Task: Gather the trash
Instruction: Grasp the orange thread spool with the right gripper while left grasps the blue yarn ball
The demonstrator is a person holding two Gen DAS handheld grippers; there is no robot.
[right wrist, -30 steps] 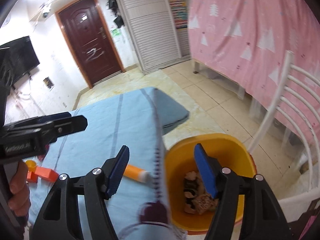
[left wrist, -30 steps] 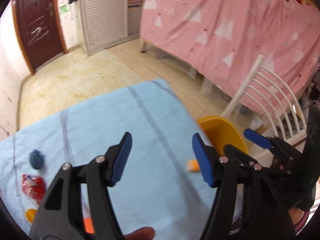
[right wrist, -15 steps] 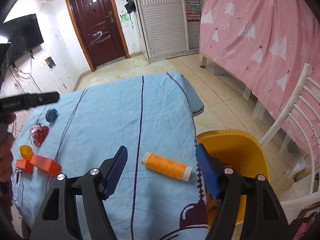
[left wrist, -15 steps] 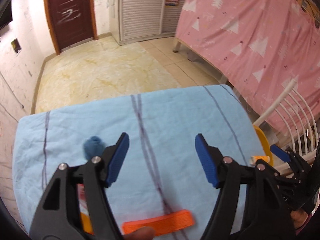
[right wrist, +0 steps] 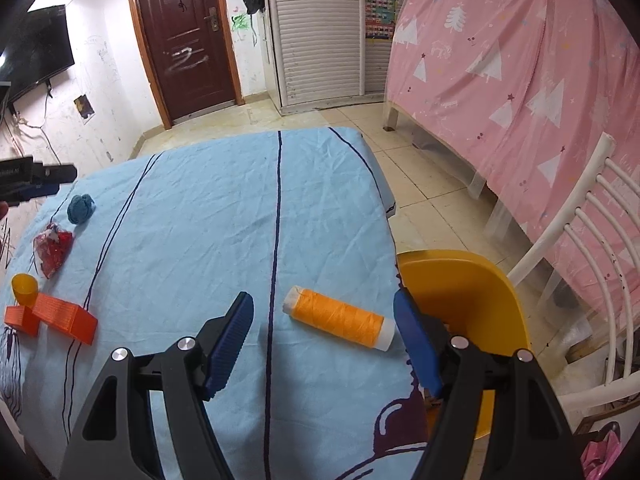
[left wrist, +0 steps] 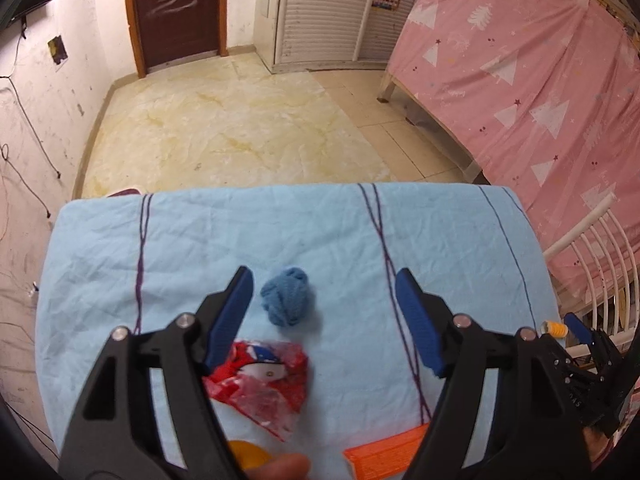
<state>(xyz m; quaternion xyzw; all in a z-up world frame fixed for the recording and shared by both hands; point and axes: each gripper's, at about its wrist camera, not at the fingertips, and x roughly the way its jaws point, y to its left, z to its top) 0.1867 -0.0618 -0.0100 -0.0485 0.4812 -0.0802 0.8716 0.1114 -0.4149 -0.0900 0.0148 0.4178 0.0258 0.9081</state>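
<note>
My left gripper point(left wrist: 324, 320) is open and empty above a red crumpled wrapper point(left wrist: 264, 384) and a blue yarn ball point(left wrist: 289, 296) on the light blue cloth of the table point(left wrist: 440, 232). My right gripper point(right wrist: 324, 340) is open and empty just short of an orange thread spool point(right wrist: 340, 317) at the table's right edge. The yellow bin point(right wrist: 460, 292) stands beside that edge. The right wrist view also shows the wrapper point(right wrist: 53, 249), the yarn ball point(right wrist: 81, 208) and the left gripper point(right wrist: 36, 178) at far left.
An orange plastic block point(right wrist: 60, 318) and a small orange cup point(right wrist: 25, 289) lie at the table's left front. A white chair point(right wrist: 580, 264) stands right of the bin. A pink-covered bed point(right wrist: 520, 72) lies beyond. The block shows in the left wrist view point(left wrist: 384, 454).
My left gripper swung left from the bin side to above the wrapper and yarn ball. My right gripper pulled back from over the bin to the table's right edge by the spool.
</note>
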